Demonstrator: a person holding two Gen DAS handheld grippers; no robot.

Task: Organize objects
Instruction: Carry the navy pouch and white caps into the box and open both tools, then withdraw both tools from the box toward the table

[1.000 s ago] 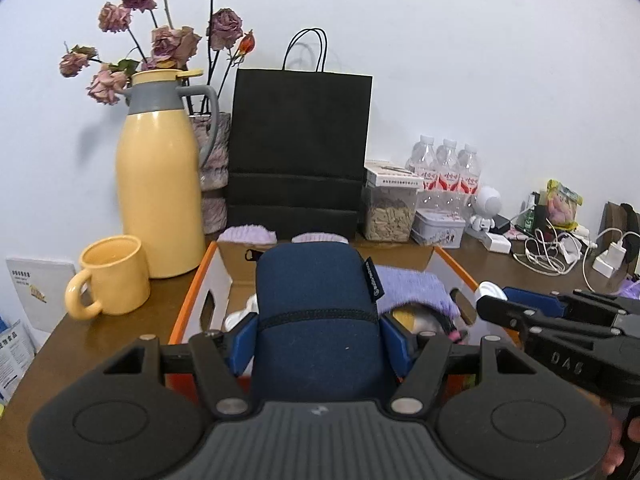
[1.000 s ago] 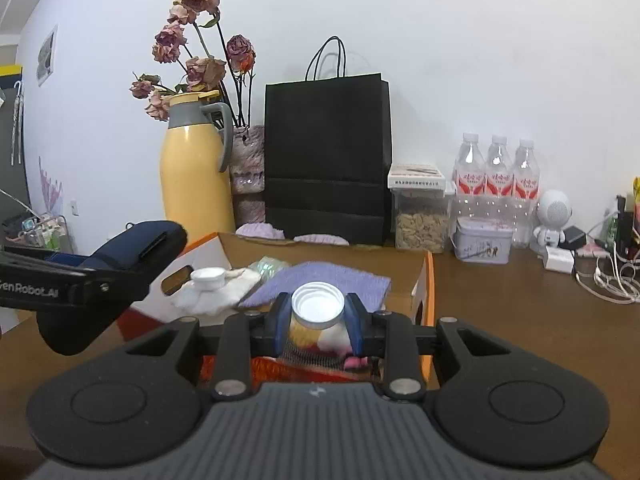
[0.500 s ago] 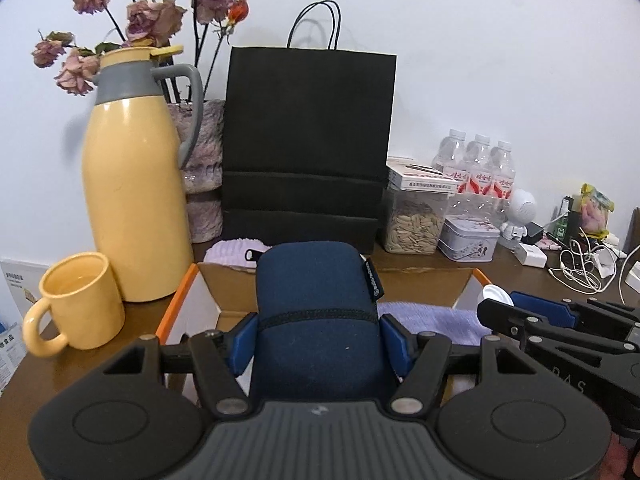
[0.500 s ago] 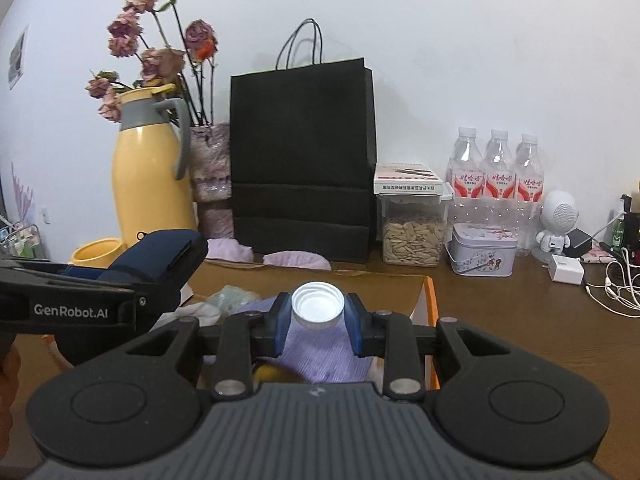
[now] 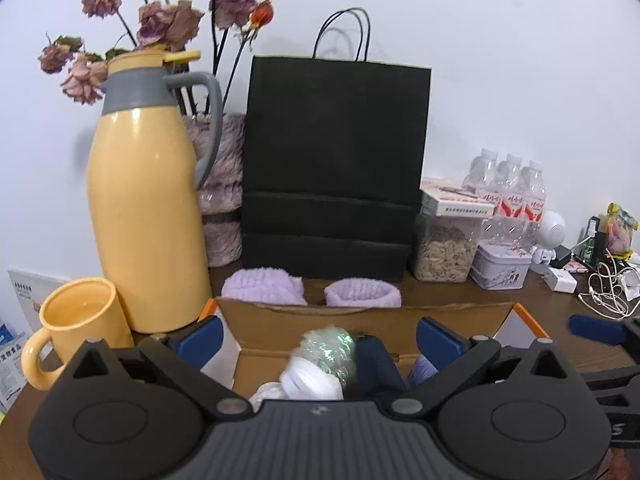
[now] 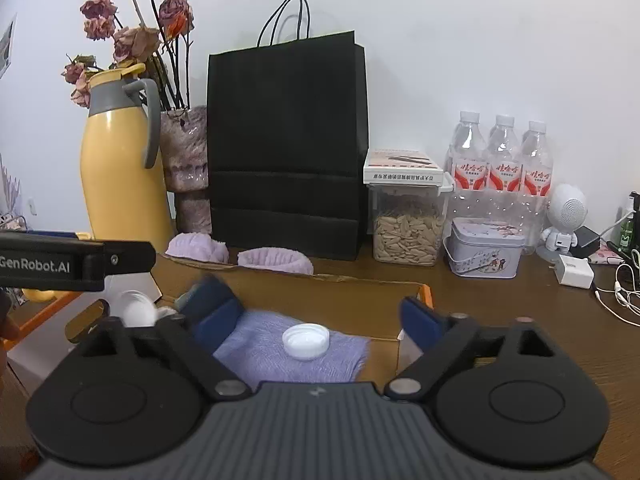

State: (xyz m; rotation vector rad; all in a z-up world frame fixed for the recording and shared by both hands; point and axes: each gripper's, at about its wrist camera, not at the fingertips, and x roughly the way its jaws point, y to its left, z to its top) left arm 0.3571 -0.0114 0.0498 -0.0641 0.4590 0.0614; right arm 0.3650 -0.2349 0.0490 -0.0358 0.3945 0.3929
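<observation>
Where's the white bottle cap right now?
In the right wrist view, the white cap lies on the purple cloth inside the cardboard box, low and centre.

Left gripper [image 5: 318, 338] jaws opening, wide, nothing pinched — right gripper [image 6: 320, 320] likewise, angled slightly downward.

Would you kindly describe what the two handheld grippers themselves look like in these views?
Both are matte black plastic. Each has a ribbed grey body with a small pale logo, flanked by two round housings with circular caps and silver pivot pins. Angular black linkages carry fingers with blue pads. The left gripper shows white "GenRobot.AI" lettering on its side in the right wrist view; the right gripper matches it.
</observation>
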